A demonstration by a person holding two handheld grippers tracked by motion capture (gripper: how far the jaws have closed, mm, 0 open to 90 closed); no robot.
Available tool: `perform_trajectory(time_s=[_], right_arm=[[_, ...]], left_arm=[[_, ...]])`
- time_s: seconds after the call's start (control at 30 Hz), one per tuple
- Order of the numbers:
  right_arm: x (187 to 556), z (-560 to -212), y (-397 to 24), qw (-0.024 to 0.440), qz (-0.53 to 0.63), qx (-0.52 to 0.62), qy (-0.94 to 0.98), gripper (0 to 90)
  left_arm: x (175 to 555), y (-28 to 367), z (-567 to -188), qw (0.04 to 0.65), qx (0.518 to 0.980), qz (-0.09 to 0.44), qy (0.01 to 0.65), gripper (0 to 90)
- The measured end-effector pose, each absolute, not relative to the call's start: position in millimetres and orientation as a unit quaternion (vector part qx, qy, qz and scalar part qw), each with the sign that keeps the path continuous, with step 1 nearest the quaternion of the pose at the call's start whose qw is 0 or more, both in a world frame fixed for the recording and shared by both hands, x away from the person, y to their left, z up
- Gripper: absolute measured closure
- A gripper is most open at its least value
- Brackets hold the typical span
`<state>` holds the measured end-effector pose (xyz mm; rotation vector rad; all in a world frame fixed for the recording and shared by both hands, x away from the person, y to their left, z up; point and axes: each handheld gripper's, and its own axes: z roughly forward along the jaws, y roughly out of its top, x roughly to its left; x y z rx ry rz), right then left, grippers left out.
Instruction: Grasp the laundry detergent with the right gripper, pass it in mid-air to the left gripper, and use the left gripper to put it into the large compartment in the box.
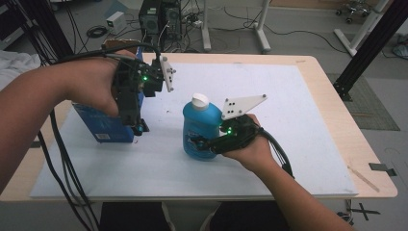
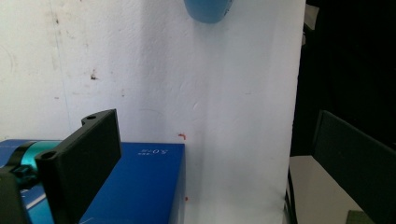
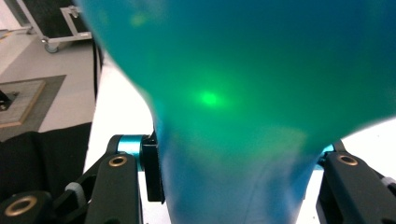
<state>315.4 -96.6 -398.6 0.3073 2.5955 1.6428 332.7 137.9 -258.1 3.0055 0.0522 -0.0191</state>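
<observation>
Gripping the blue bottle [image 1: 201,126] near the middle of the white mat [image 1: 298,144], we have our right gripper [image 1: 202,143] closed on its lower body, one jaw pressed to each side. In the right gripper view the jaws sit against a narrower waist of the bottle [image 3: 243,93], with the body swelling wider beyond them. We judge that a good place to hold, since the flare should stop it sliding through.

The bottle stands upright, its long axis vertical and its white cap [image 1: 200,100] pointing up, so our right gripper reaches in level from the side, across that axis. It looks like see-through plastic full of blue liquid, so we expect some weight low down and a smooth, slightly slippery wall that may give a little under a hard squeeze. A firm, even grip should serve better than a tight one. With the cap on, a spill seems unlikely, but a quick tilt could make the liquid slosh and tug at the hold.

Our left gripper [image 1: 137,126] hangs over the blue box [image 1: 108,126] at the left of the mat, well apart from the bottle. In the left gripper view its jaws stand wide apart above the box [image 2: 140,186], with nothing between them.
</observation>
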Motion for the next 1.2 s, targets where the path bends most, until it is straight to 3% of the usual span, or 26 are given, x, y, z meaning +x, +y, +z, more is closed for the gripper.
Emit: perform_trajectory(time_s=[0.4, 1.2], right_arm=[[319, -365, -97, 0.026, 0.525, 0.056, 0.849, 46.2], [318, -369, -65, -0.019, 0.511, 0.021, 0.859, 46.7]], left_arm=[[330, 125, -239, 0.077, 0.997, 0.001, 0.002, 1.8], [324, 97, -227, 0.053, 0.998, -0.011, -0.015, 1.8]])
